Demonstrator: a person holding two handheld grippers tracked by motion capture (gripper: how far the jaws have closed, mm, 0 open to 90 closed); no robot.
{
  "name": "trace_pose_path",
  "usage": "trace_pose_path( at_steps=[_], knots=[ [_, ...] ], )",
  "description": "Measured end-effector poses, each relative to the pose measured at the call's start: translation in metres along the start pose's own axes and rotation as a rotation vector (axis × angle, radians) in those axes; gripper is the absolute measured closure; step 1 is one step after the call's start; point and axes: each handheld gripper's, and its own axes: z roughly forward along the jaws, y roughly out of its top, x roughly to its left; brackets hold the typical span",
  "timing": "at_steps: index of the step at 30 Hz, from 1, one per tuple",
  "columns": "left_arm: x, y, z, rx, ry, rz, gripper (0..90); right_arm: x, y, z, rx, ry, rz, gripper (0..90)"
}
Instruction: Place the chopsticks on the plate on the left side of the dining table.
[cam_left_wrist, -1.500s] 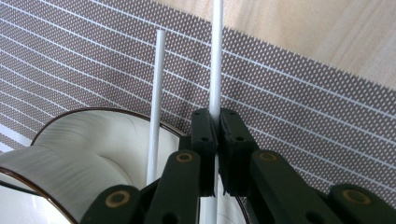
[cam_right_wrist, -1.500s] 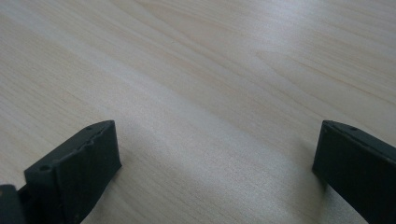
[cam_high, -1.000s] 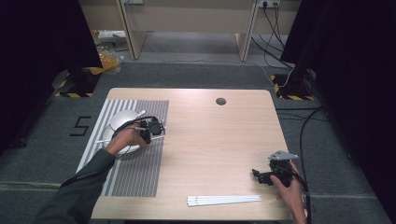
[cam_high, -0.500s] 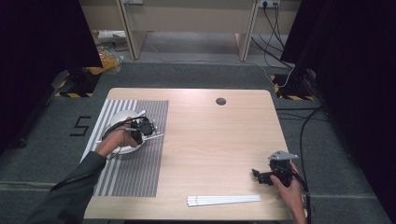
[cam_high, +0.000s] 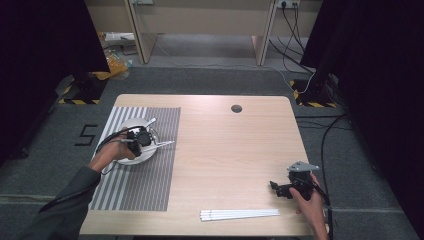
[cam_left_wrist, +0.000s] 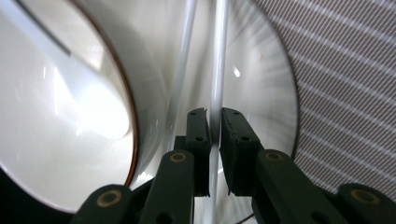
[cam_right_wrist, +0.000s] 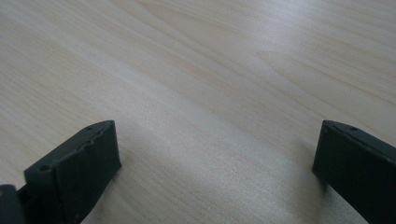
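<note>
left gripper (cam_high: 141, 138) clamps white chopstick (cam_left_wrist: 218, 70) over plate (cam_left_wrist: 275, 93) | right gripper (cam_high: 286, 187) jaws wide, empty, above table (cam_high: 235, 150)

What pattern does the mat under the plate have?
Grey and white stripes; the mat shows best in the high view.

We see the table (cam_high: 225, 150) evenly lit from above, the room's left and right edges falling into black. In the left gripper view, glare washes out the blurred white bowl (cam_left_wrist: 60, 116). The right gripper's close jaws look soft, casting faint shadows.
</note>
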Motion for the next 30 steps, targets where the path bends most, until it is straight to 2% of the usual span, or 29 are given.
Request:
trace_pose_path(
  at_steps=[6, 20, 26, 30],
  knots=[
    [0.005, -0.015, 0.002, 0.006, -0.001, -0.035, 81.0, 0.000, 0.000, 0.000, 0.000, 0.000, 0.000, 0.5],
    [0.012, -0.032, 0.002, 0.042, 0.049, -0.082, 76.5, 0.000, 0.000, 0.000, 0.000, 0.000, 0.000, 0.6],
    [0.013, -0.036, -0.005, 0.003, 0.062, -0.103, 69.6, 0.000, 0.000, 0.000, 0.000, 0.000, 0.000, 0.6],
    [0.011, -0.036, -0.002, 0.010, 0.055, -0.114, 61.5, 0.000, 0.000, 0.000, 0.000, -0.001, 0.001, 0.6]
  ],
)
